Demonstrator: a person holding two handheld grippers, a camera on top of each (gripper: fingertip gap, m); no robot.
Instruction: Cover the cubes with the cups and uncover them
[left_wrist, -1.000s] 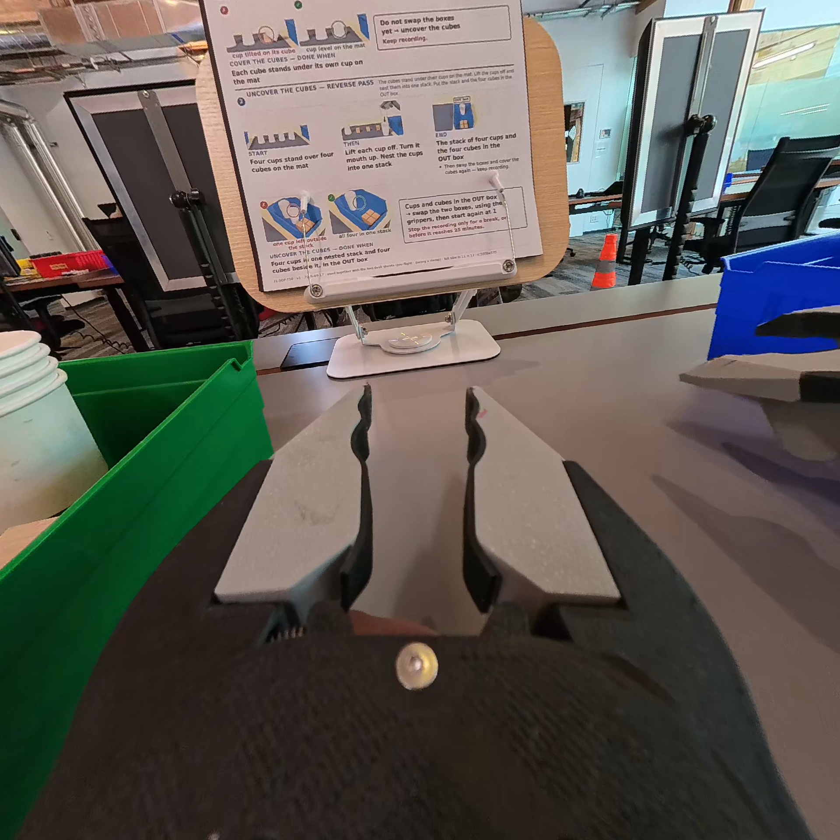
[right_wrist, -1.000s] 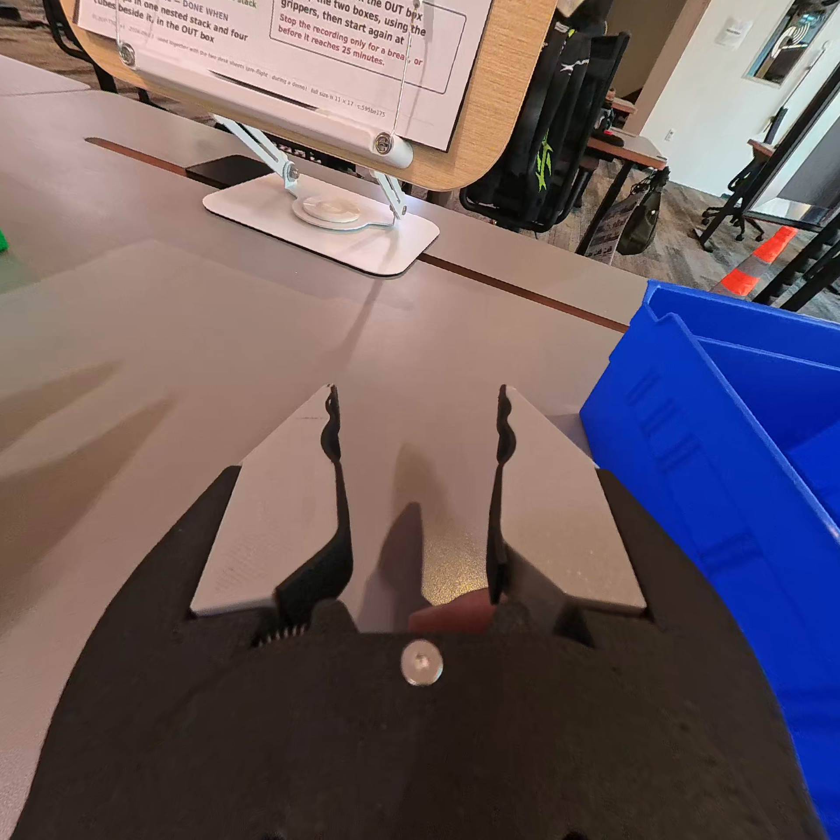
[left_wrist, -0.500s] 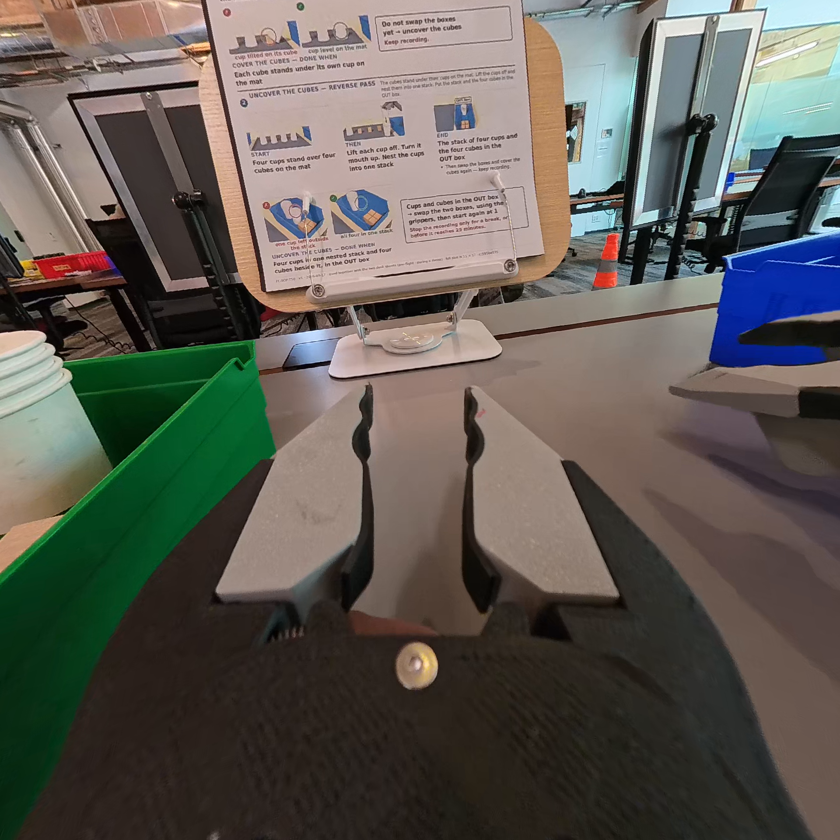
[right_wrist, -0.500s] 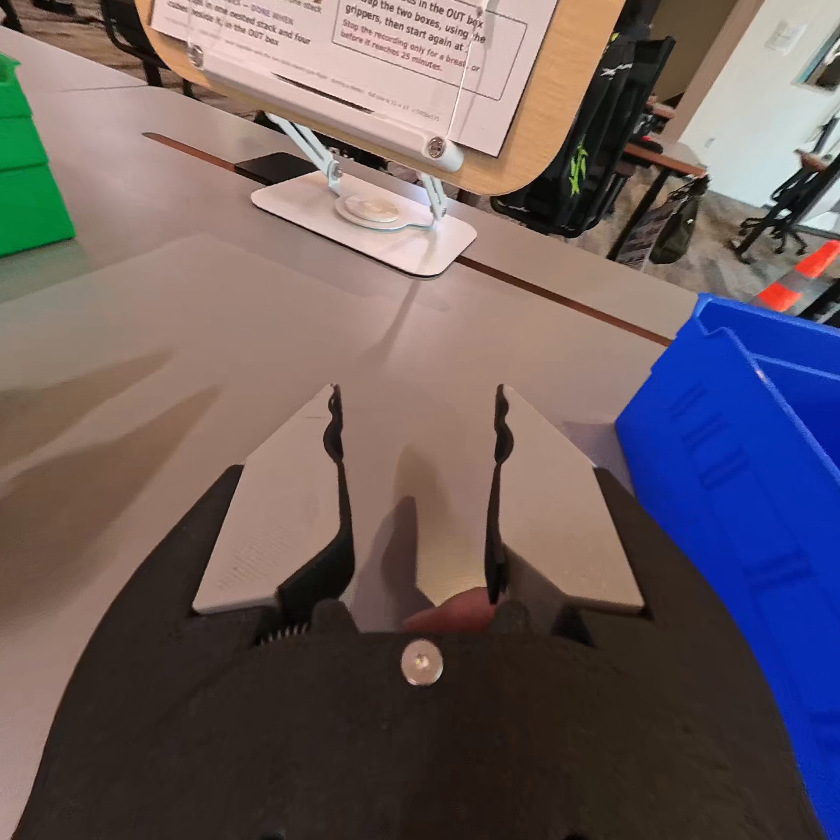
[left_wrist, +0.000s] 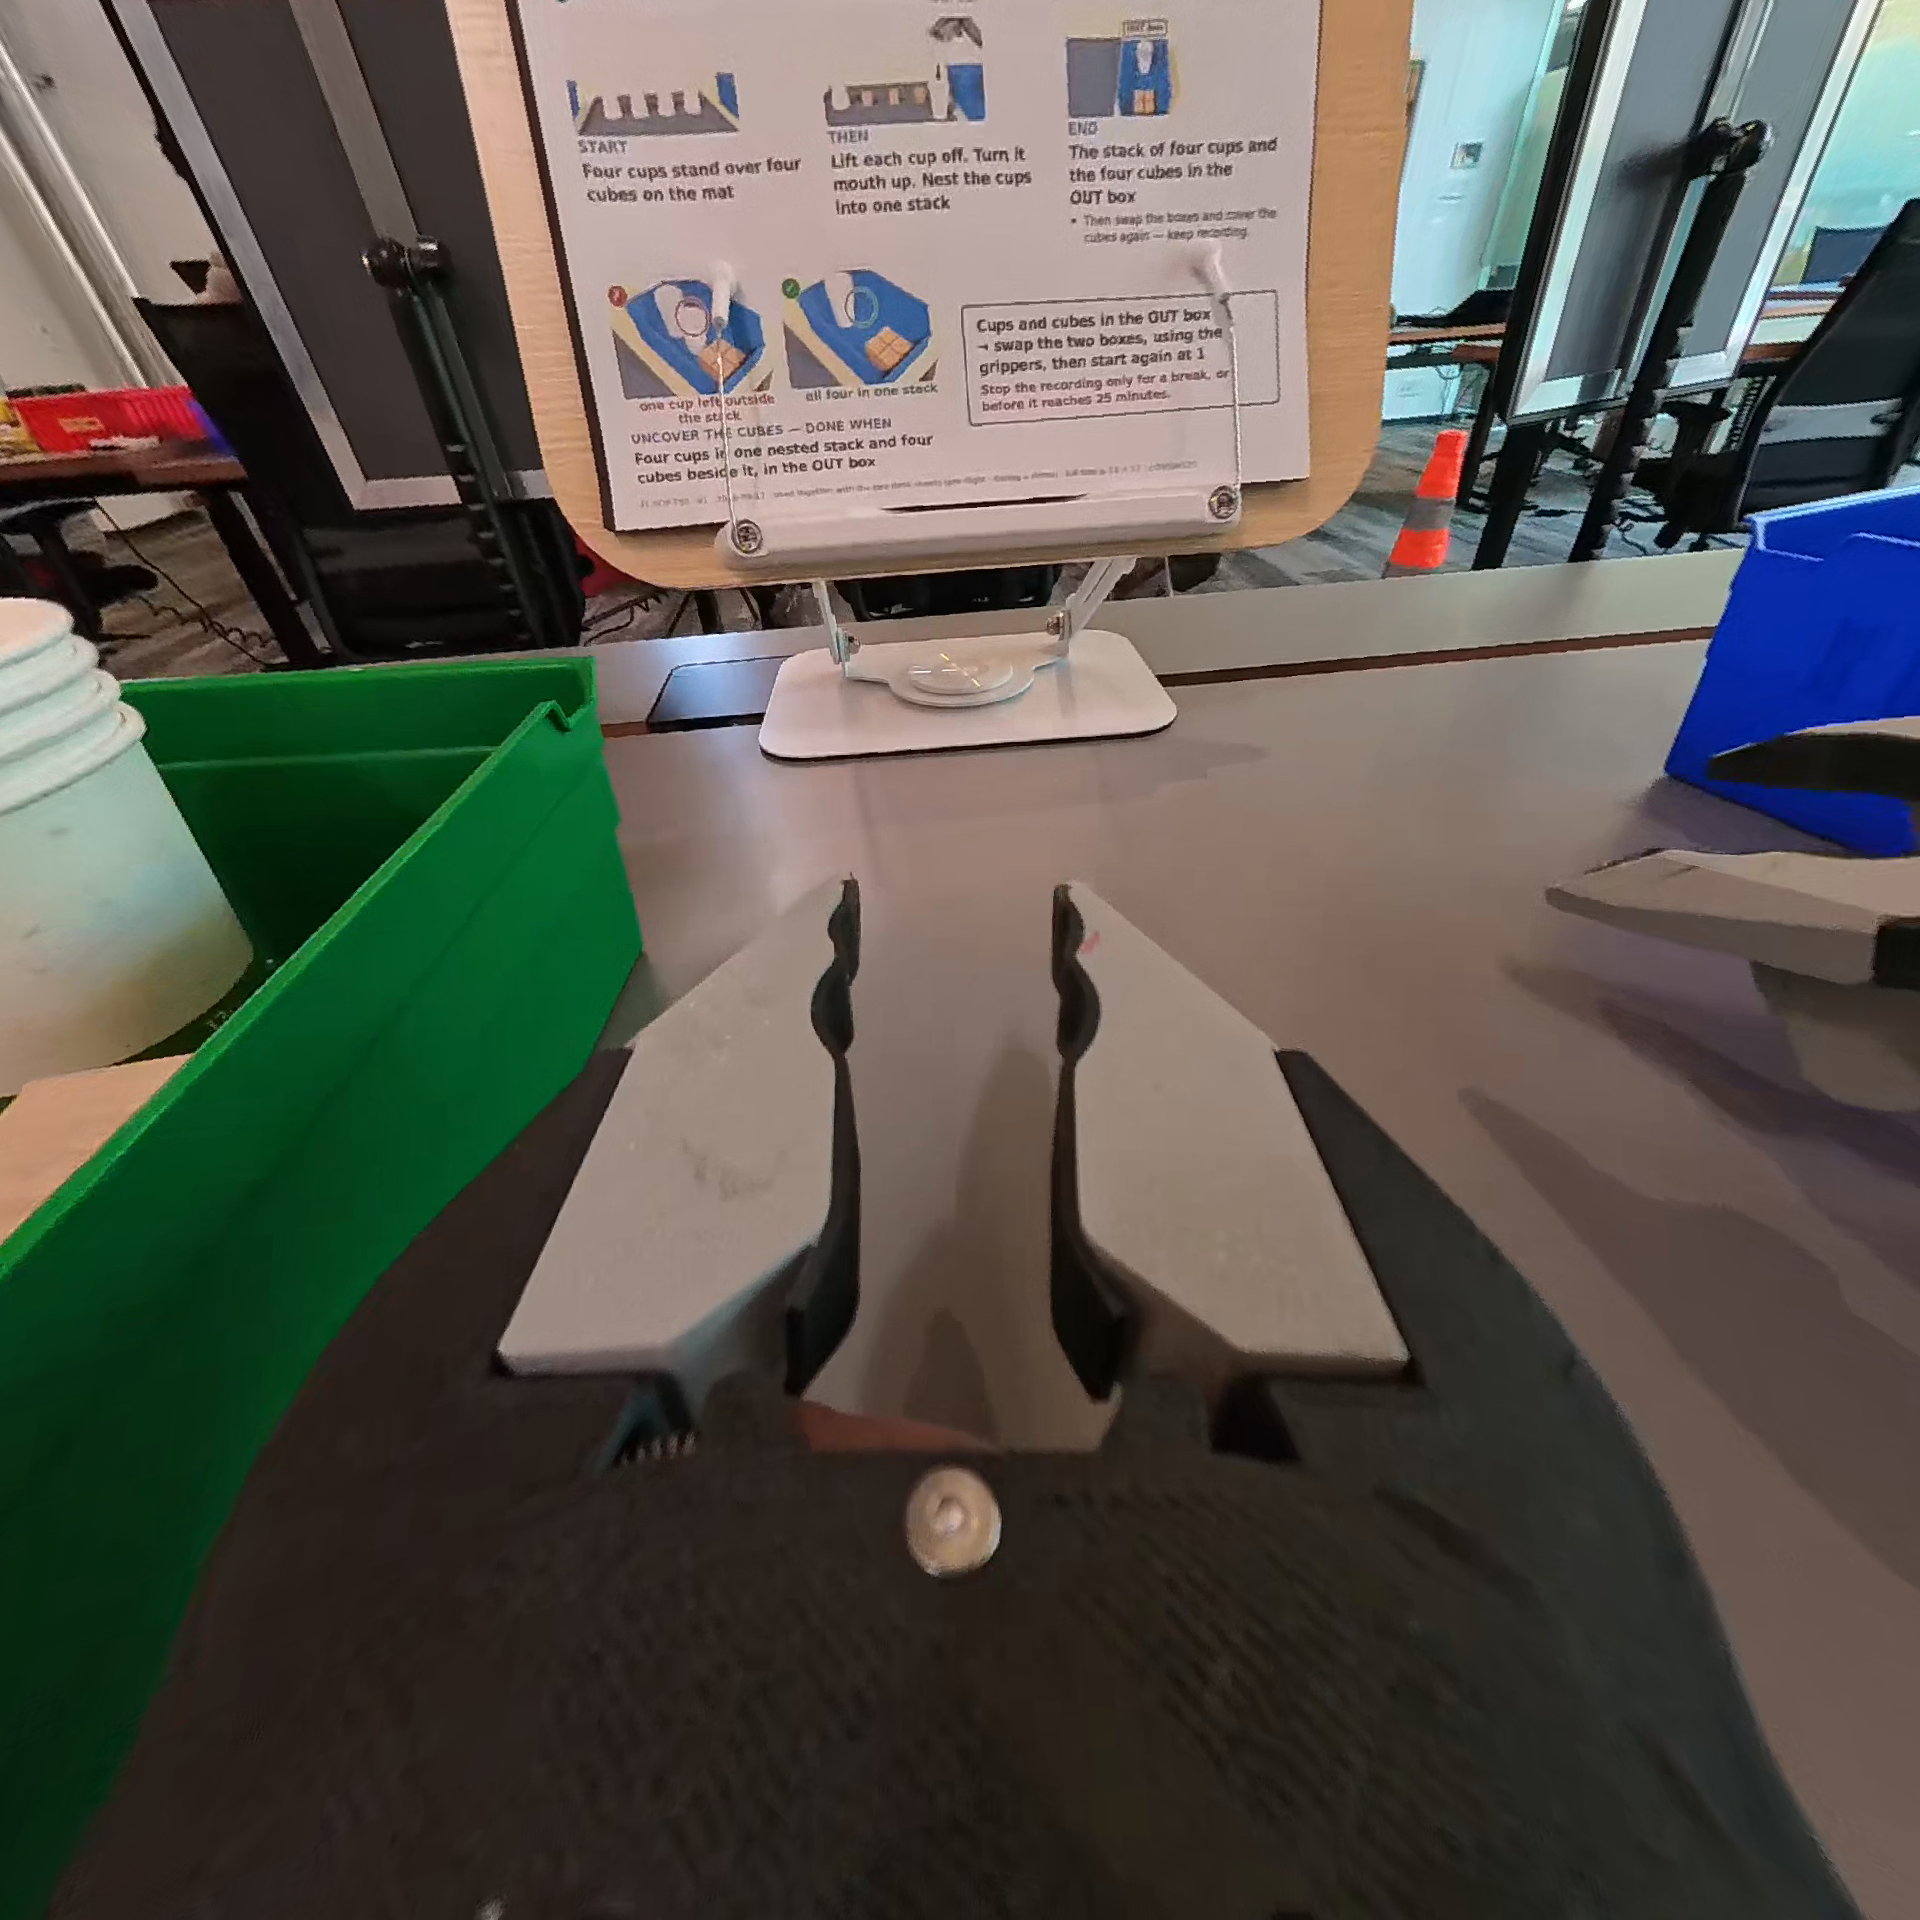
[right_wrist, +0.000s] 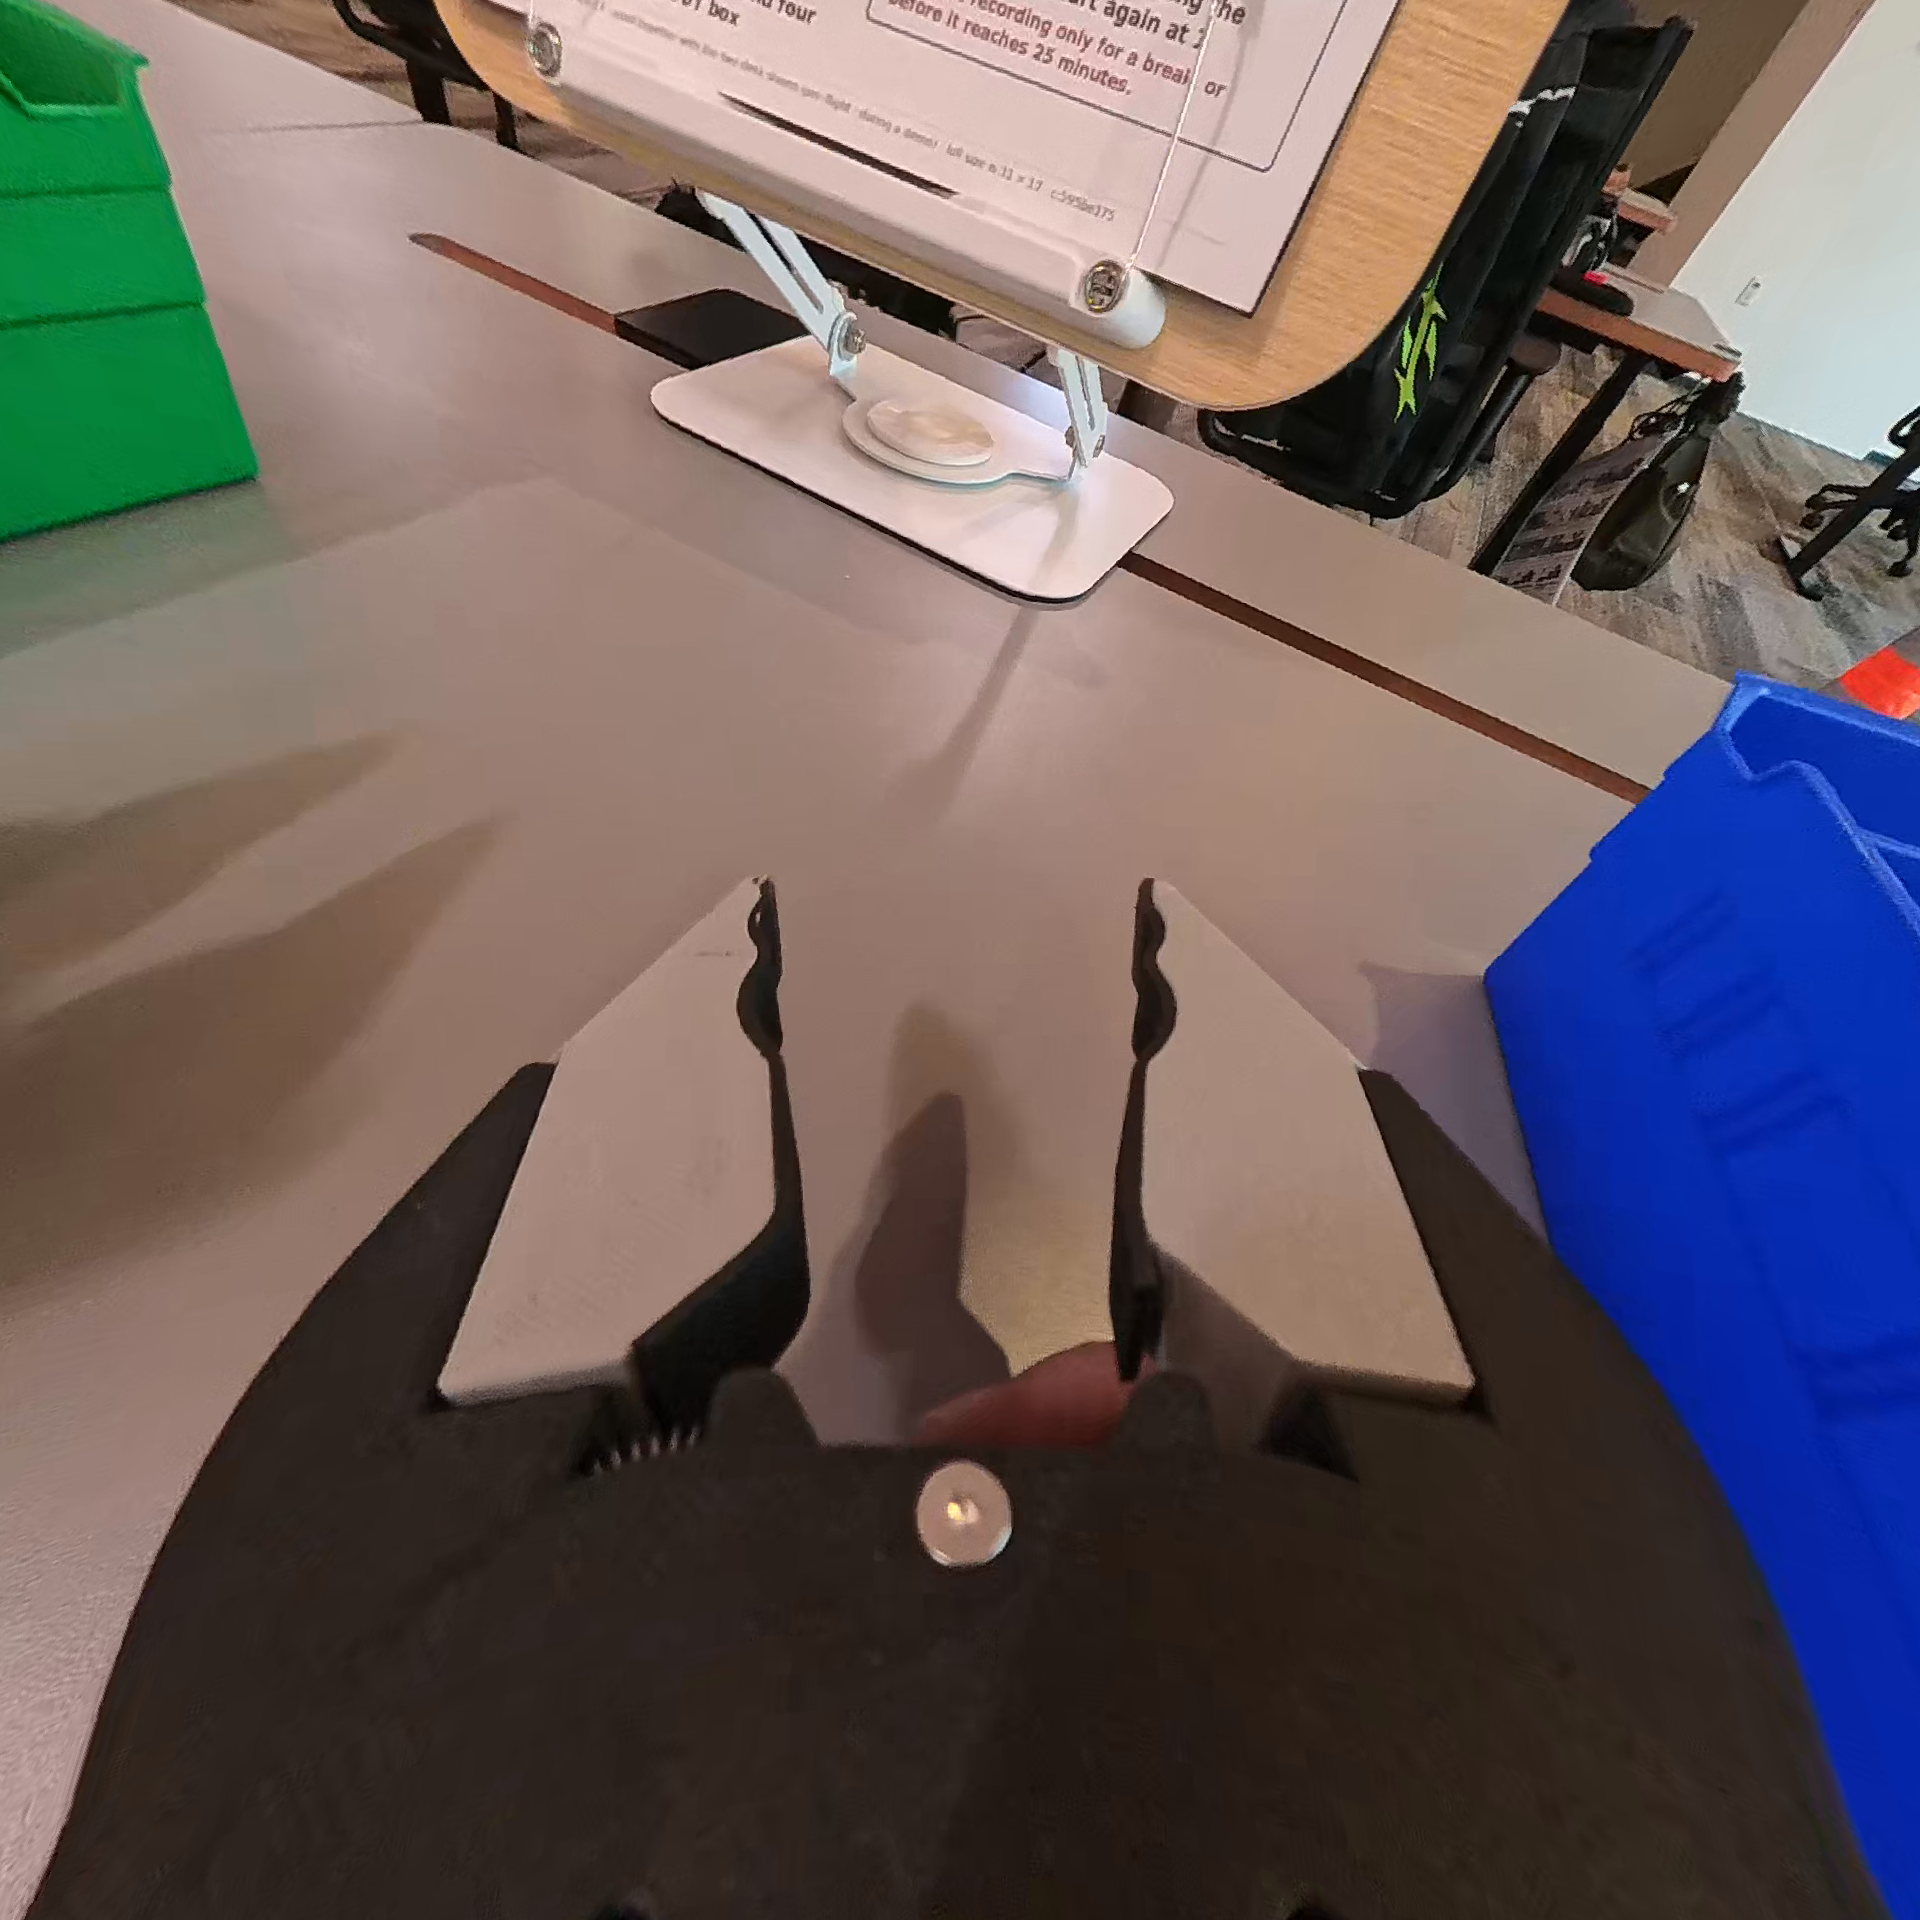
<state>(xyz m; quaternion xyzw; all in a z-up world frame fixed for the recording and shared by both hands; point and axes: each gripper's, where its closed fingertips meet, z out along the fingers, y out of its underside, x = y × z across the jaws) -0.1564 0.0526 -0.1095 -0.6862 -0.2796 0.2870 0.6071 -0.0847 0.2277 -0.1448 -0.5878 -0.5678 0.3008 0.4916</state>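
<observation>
Hovering over the bare tabletop (right_wrist: 727, 727), both grippers, left (left_wrist: 954, 904) w/ jaws part-spread, right (right_wrist: 954, 894) wider, hold nothing, so prob. the start: next fetch the stacked white cups (left_wrist: 73, 831) in the green bin (left_wrist: 395, 935), seen only from left wrist view; cubes not clearly visible.

A printed instruction sheet (left_wrist: 925, 249) with black and red lettering, headings and small coloured diagrams stands clipped on a wooden board (left_wrist: 1351, 312). A bright green logo, perhaps a brand mark, shows on a black bag (right_wrist: 1423, 332) behind.
</observation>
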